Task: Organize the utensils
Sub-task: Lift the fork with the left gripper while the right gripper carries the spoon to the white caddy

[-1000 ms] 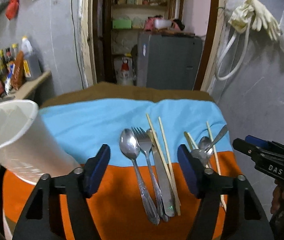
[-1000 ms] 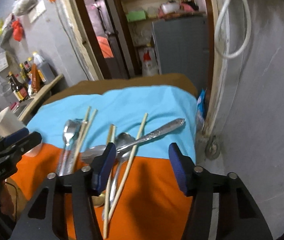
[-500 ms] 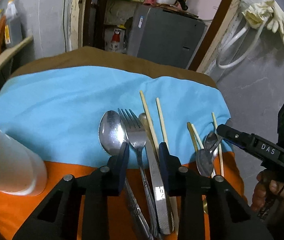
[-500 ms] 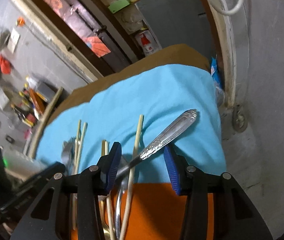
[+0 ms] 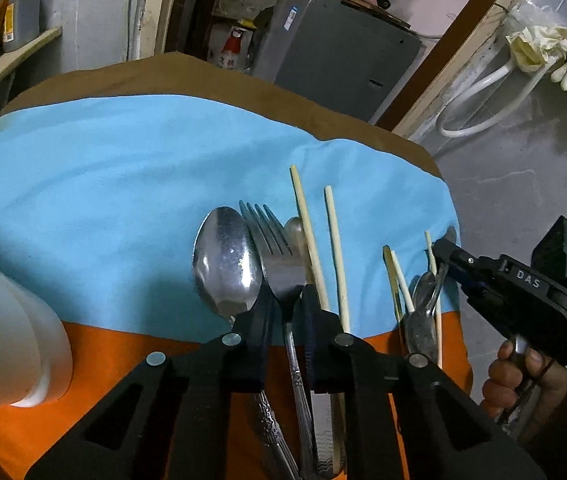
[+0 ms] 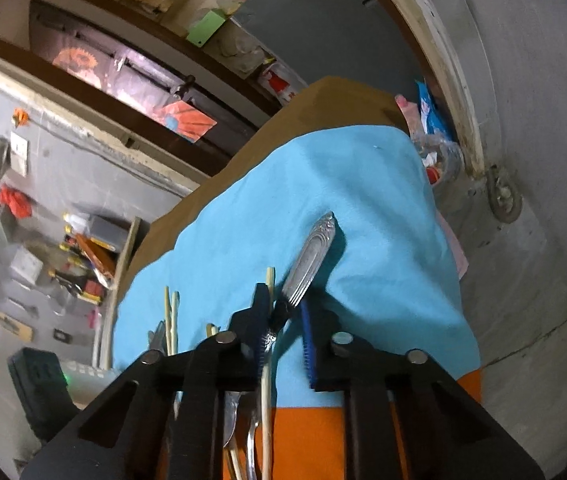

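one fork (image 5: 273, 256), one cup (image 5: 7, 344)

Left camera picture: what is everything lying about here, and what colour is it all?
Spoon: one, silver, on the blue cloth, left of the fork.
Fork: one, silver, its neck between the left gripper's fingers.
Knife: one, silver, right of the fork, mostly hidden.
Chopsticks: two pale wooden ones beside the knife; more at the right pile.
Right pile: silver spoons and thin sticks, count unclear.
Cup: one, white, at the left edge.
Cloth: blue with an orange band, over a brown table.
Gloves: pale, hanging on the wall.
Left gripper: black, nearly closed around the fork.
Right gripper: black, at the right pile.
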Tool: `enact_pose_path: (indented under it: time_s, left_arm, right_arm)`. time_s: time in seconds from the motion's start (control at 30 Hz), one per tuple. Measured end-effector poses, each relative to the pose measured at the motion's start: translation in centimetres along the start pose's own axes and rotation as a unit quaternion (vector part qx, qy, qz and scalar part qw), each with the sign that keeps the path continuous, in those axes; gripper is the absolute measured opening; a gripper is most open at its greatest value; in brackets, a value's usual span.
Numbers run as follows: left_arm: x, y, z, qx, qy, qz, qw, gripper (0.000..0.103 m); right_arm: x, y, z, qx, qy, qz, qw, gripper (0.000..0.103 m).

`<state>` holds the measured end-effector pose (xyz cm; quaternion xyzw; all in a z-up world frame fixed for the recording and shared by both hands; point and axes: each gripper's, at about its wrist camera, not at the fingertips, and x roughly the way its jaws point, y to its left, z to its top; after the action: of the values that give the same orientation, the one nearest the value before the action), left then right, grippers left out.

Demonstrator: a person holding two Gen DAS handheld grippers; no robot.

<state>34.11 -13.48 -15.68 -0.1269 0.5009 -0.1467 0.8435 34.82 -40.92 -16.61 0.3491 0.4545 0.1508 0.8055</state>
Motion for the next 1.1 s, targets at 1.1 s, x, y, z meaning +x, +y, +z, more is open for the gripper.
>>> enact_pose_path:
  time_s: [1.1]
  left_arm:
    - [-15.6, -3.0, -3.8, 0.060, -0.254, 0.017, 0.9652, 0.000]
  right_arm:
    - [-10.2, 15.9, -8.9, -0.242, -0.188, -0.012, 0.952, 0.000]
